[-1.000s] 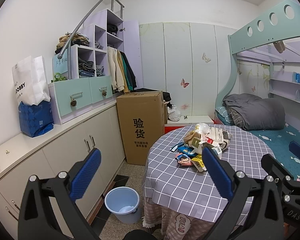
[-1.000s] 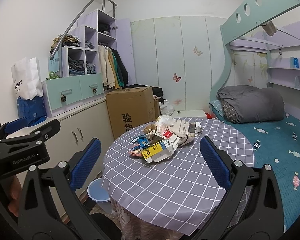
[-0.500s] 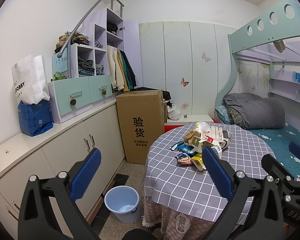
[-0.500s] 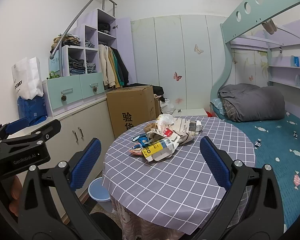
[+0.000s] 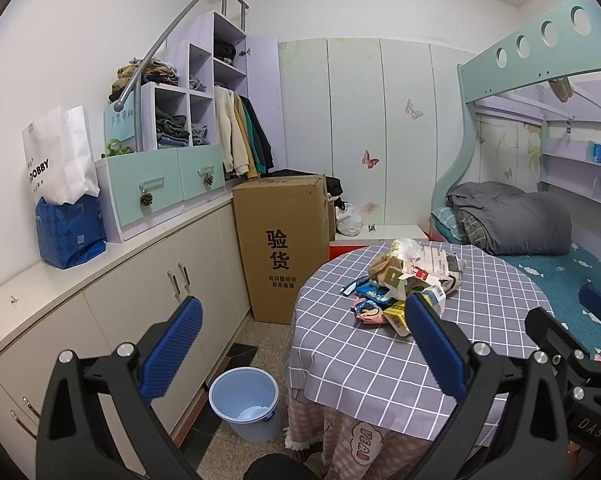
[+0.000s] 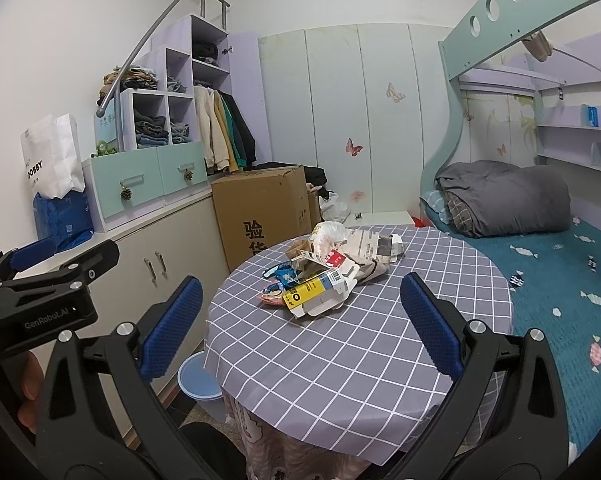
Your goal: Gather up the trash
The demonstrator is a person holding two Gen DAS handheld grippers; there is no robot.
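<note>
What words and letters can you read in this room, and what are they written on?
"验货": cardboard box; the smaller lines under it are too blurred.
"OBBY": white paper bag, first letter hidden.
"GenRobot.AI": left gripper body.
"DAS": right gripper body, cut off.
Trash pile labels: too small.

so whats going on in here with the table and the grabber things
A person holds a two-finger gripper in each hand, both open and empty. The left gripper and right gripper face a pile of trash on the round checked table. Nothing is picked up yet. A blue bucket stands on the floor beside the table.
</note>
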